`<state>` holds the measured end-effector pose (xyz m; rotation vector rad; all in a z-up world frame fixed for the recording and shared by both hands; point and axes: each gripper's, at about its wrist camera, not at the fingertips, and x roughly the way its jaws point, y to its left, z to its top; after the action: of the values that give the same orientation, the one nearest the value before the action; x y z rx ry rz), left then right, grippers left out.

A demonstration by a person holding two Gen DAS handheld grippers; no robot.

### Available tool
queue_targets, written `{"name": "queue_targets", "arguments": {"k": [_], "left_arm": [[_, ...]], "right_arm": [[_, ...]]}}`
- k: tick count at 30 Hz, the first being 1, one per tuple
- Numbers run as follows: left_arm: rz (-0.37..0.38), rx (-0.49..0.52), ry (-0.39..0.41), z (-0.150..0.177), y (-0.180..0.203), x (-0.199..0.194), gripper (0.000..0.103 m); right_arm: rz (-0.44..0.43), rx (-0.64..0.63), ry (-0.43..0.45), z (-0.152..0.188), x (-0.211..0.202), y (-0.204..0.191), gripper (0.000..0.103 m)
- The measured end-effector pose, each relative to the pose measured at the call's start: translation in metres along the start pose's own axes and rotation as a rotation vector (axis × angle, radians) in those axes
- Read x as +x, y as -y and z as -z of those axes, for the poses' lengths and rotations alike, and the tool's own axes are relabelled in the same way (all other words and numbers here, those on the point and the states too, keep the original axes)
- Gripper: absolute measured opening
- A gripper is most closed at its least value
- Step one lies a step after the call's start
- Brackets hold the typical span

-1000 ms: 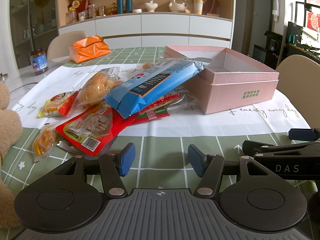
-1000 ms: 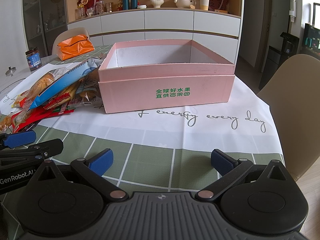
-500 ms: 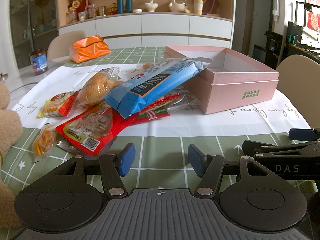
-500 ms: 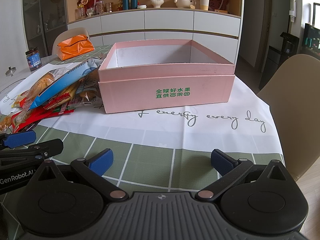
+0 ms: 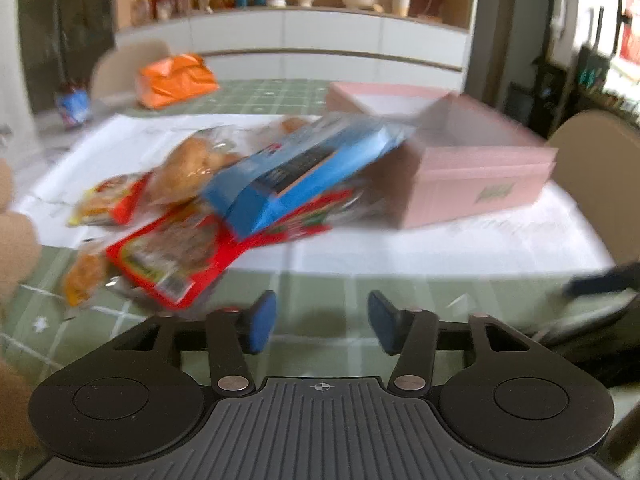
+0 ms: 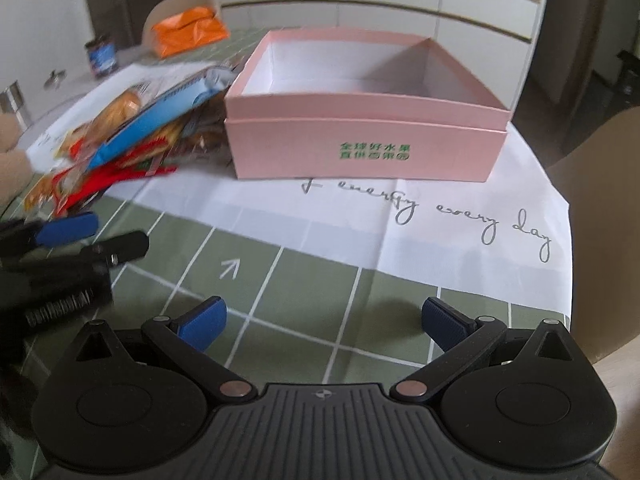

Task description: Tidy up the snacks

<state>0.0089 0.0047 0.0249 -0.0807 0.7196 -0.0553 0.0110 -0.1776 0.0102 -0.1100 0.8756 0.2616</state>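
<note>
A pile of snack packets lies on the table left of an open pink box (image 5: 472, 176), which also shows in the right wrist view (image 6: 360, 156) and is empty. A long blue packet (image 5: 296, 172) leans on top of the pile against the box. A red packet (image 5: 172, 252) lies at the pile's front, a bread bun packet (image 5: 188, 168) behind it. The pile also shows in the right wrist view (image 6: 132, 140). My left gripper (image 5: 320, 322) is open and empty, short of the pile. My right gripper (image 6: 324, 322) is open and empty, in front of the box.
An orange bag (image 5: 172, 80) and a jar (image 5: 74, 106) stand at the table's far side. A white printed cloth (image 6: 440, 224) lies under the box. Beige chairs stand at the right (image 5: 600, 168) and far left. The left gripper shows at the left of the right wrist view (image 6: 68, 248).
Both grippers have lifted and moved; the views are blurred. The right gripper has risen and tilted down toward the box. The snacks and box have not moved.
</note>
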Motion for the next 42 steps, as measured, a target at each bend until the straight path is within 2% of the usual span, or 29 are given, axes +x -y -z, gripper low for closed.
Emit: {"name": "queue_targets", "arguments": {"k": [4,5,7,10,12,15,17,19,22,26,29,32,33,36,38,40,42], "left_arm": [[0.047,-0.054,0.102,-0.051,-0.010,-0.024,0.053],[0.052,-0.058,0.107,-0.065,-0.012,-0.023,0.053],[0.055,-0.061,0.074,-0.093,-0.020,-0.007,0.053],[0.049,-0.077,-0.016,-0.115,-0.032,0.038,0.052],[0.047,-0.099,-0.077,-0.117,-0.041,0.066,0.050],[0.095,-0.116,-0.084,-0.112,-0.053,0.070,0.050],[0.100,-0.058,-0.114,-0.102,-0.052,0.062,0.046],[0.105,0.030,-0.141,-0.085,-0.046,0.050,0.047],[0.111,0.065,-0.192,-0.066,-0.043,0.035,0.047],[0.098,-0.003,-0.220,-0.041,-0.050,0.016,0.047],[0.084,-0.073,-0.205,-0.033,-0.058,-0.004,0.046],[0.036,-0.141,-0.186,-0.027,-0.067,-0.020,0.045],[0.028,-0.168,-0.182,-0.025,-0.070,-0.023,0.045],[0.021,-0.266,-0.174,-0.021,-0.076,-0.031,0.045],[0.015,-0.319,-0.188,-0.020,-0.078,-0.032,0.045],[0.006,-0.324,-0.198,-0.019,-0.075,-0.034,0.045],[0.007,-0.299,-0.199,-0.019,-0.069,-0.037,0.045]], "right_arm": [[-0.037,-0.056,-0.094,-0.019,0.009,0.000,0.103],[-0.058,-0.072,-0.106,-0.025,0.012,0.000,0.100],[-0.082,-0.068,-0.071,-0.038,0.013,0.000,0.093],[-0.111,-0.041,-0.006,-0.063,0.015,0.003,0.093],[-0.103,-0.027,0.023,-0.080,0.018,0.008,0.092],[-0.099,0.002,0.052,-0.101,0.022,0.018,0.092],[-0.107,0.031,0.058,-0.112,0.028,0.026,0.092],[-0.112,0.029,0.057,-0.124,0.036,0.032,0.092],[-0.133,0.023,0.038,-0.136,0.049,0.027,0.093],[-0.236,0.004,-0.020,-0.136,0.058,0.004,0.091],[-0.297,-0.031,-0.059,-0.122,0.059,-0.022,0.078],[-0.395,-0.108,-0.091,-0.118,0.050,-0.045,0.073],[-0.394,-0.130,-0.076,-0.118,0.045,-0.049,0.073],[-0.282,-0.157,0.010,-0.129,0.040,-0.057,0.073],[-0.266,-0.106,-0.003,-0.144,0.051,-0.057,0.071],[-0.266,-0.075,-0.022,-0.152,0.059,-0.058,0.072],[-0.245,-0.099,-0.010,-0.154,0.065,-0.068,0.073]]}}
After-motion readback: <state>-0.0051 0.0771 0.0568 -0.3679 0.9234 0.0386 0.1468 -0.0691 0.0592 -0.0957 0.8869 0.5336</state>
